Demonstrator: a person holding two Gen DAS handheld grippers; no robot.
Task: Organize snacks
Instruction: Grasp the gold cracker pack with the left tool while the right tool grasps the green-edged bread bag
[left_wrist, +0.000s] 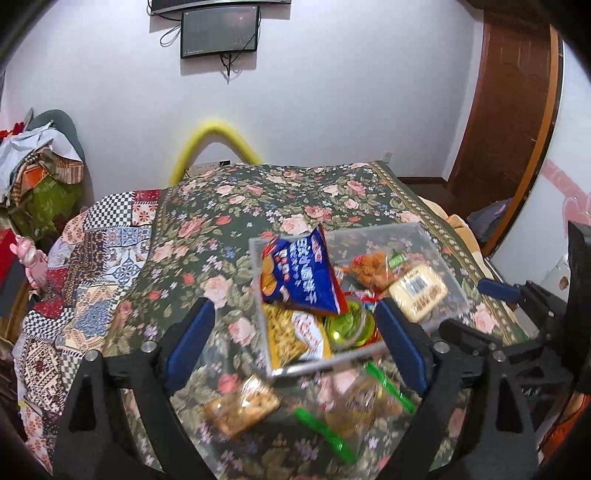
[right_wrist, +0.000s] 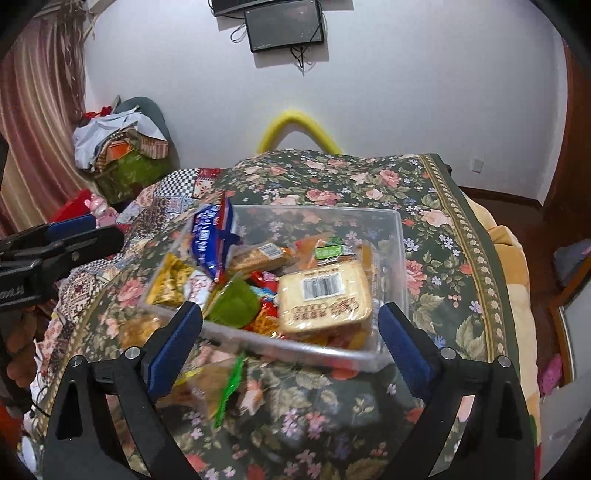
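On floral bedspread (left_wrist: 229, 206): clear rectangular plastic bin (right_wrist: 400, 254) holds most snacks. Left gripper (left_wrist: 295, 343) and right gripper (right_wrist: 291, 341) both spread, empty. Two loose cellophane snack packets (left_wrist: 240, 408) lie outside near wall. Advice: pinch packet edge, lift clear of rim, drop inside.

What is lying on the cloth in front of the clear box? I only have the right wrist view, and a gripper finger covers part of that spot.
Observer: The left wrist view shows a whole orange-brown snack packet on the floral cloth, outside the clear box, beside a green-edged clear bag.
Operator: Does the left gripper hold anything? I see only its side.
Observer: No. The left gripper has its jaws wide apart, with nothing between the pads.
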